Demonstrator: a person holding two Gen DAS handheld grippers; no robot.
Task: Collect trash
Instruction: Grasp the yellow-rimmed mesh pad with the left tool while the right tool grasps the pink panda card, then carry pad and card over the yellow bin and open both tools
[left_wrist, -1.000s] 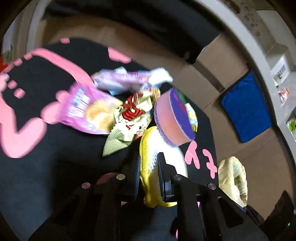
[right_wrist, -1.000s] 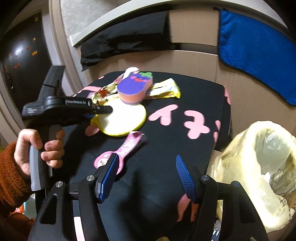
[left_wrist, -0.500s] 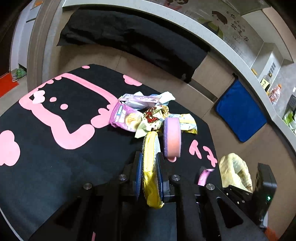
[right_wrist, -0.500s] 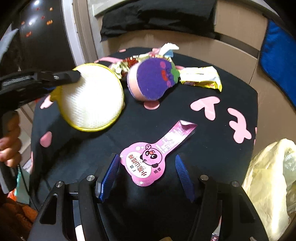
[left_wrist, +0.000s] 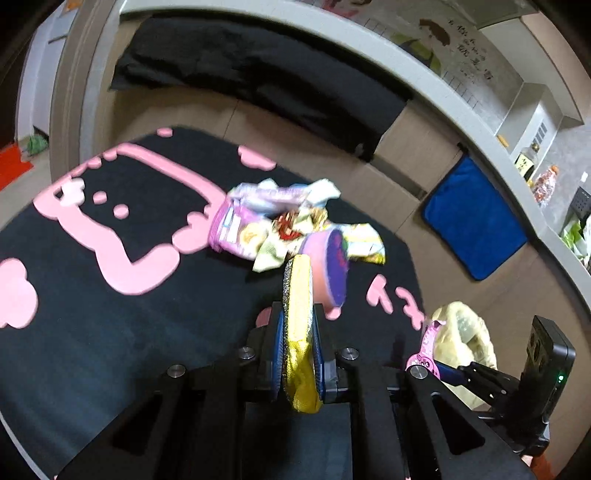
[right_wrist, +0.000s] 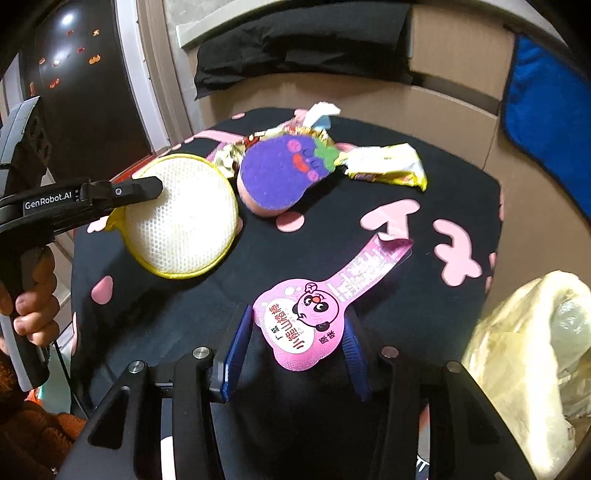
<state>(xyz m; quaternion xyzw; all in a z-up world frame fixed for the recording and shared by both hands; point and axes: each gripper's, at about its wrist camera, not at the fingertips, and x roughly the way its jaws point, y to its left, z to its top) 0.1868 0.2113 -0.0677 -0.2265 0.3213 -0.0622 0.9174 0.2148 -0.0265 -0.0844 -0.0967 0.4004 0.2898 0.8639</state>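
Black cloth with pink cartoon shapes covers the table (right_wrist: 424, 192), and we take the purple eggplant-shaped sponge (right_wrist: 284, 173) on it as our landmark.

Our left gripper (left_wrist: 298, 363) is clamped on a round scouring pad (left_wrist: 299, 295), yellow-rimmed with a white mesh face; in the right wrist view that pad (right_wrist: 181, 221) hangs just beside the sponge, on its left, lifted clear of the cloth. A hand (right_wrist: 33, 306) grips the left tool's handle at the far left of that view.

Behind the sponge lies a heap of crumpled snack wrappers (left_wrist: 266, 229), purple, white and red-printed. A yellow wrapper (right_wrist: 388, 170) lies flat to the sponge's right, almost touching its green stalk.

In front of the sponge, nearer to us, a pink wrapper with a cartoon face (right_wrist: 310, 317) sits between the blue pads of our right gripper (right_wrist: 295, 350). Its jaws have just been closing around the round end of that wrapper; the pads stand at its edges, but we cannot tell whether they press on it. Its long tail points up towards the sponge.

Well to the right of the sponge, off the table's edge, a pale yellow plastic bag (right_wrist: 528, 354) stands open.
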